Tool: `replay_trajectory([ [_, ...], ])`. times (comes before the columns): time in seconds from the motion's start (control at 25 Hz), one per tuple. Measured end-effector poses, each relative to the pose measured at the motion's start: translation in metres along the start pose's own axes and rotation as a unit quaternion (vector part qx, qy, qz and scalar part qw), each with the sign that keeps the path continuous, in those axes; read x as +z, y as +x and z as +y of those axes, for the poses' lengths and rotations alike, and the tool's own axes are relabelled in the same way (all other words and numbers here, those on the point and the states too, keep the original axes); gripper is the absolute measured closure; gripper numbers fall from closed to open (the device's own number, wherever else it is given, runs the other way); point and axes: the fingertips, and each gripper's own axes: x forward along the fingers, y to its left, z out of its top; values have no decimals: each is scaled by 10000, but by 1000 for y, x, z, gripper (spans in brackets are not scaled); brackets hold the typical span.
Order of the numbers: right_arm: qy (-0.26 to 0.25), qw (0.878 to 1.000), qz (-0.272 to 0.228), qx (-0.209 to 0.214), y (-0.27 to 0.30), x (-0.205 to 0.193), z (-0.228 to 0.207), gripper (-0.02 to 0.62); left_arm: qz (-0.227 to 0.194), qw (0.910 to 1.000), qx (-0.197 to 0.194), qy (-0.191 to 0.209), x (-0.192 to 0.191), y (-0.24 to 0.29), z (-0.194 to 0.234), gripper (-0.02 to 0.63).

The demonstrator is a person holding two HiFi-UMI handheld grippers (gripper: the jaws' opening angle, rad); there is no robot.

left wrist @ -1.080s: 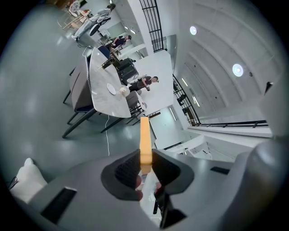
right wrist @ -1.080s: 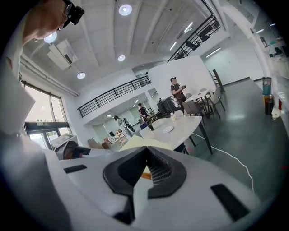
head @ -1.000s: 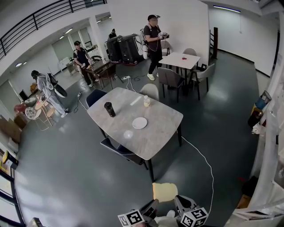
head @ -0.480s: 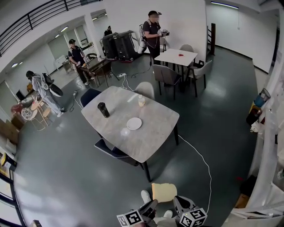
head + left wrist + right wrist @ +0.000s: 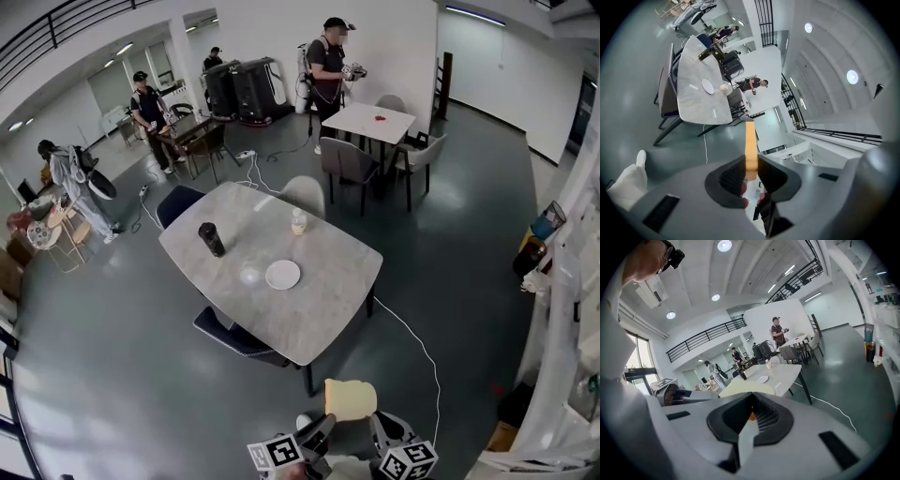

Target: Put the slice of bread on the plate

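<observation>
A pale slice of bread (image 5: 350,399) hangs over the floor, short of the marble table (image 5: 323,305). My left gripper (image 5: 323,427) is shut on it: in the left gripper view the slice (image 5: 750,140) stands edge-on between the pads of that gripper (image 5: 750,171). My right gripper (image 5: 380,424) has its jaws together on the slice's near edge; in the right gripper view the bread (image 5: 740,387) spreads out beyond the gripper (image 5: 751,408). The white plate (image 5: 282,275) lies bare at the table's middle, also seen as a plate (image 5: 708,86) (image 5: 762,379) in both gripper views.
On the table stand a black tumbler (image 5: 211,239) and a small bottle (image 5: 299,222). A dark chair (image 5: 234,335) sits at the near side. A white cable (image 5: 422,352) trails across the floor. Several people (image 5: 328,66) stand farther back, near a second table (image 5: 370,122).
The table's near corner has come closer to the bread as the view advanced. Both grippers have kept hold of the slice.
</observation>
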Motion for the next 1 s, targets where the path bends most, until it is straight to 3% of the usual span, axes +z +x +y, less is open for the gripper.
replay_trajectory([
  [0.4, -326, 9994, -90, -13, 102, 51, 37, 589, -437, 9990, -116, -26, 129, -8, 24, 517],
  [0.8, -445, 9989, -146, 34, 176, 80, 67, 589, -402, 9989, -253, 46, 204, -3, 34, 517],
  [1.0, -400, 9991, -171, 14, 199, 73, 71, 589, -351, 9991, -224, 113, 223, -3, 52, 517],
])
